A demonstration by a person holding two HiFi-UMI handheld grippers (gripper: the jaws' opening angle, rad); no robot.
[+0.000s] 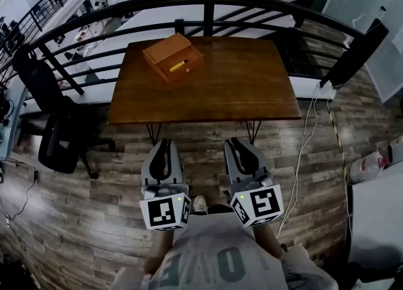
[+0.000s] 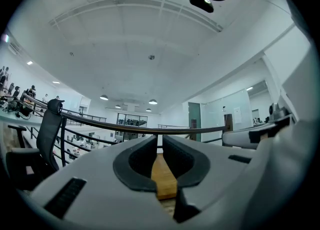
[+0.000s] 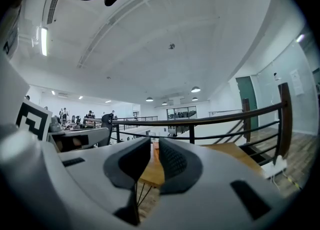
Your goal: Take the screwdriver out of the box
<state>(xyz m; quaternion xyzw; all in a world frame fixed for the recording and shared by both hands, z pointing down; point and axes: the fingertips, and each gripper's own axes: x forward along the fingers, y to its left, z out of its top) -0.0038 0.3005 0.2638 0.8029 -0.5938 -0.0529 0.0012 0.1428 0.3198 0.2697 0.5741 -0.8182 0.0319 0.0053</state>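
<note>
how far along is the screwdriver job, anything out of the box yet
Done: only that the box stands open on the table. In hand: nothing; the left gripper and right gripper are shut, empty, and short of the table. Left: reach in, grip the yellow screwdriver lying inside, lift it out.

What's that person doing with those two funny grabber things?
A person holds a grey two-jaw left gripper and right gripper level, in front of a brown wooden table. Both are shut, empty and short of the table. The yellow-handled screwdriver lies untouched in the open orange-brown wooden box on the table.
</note>
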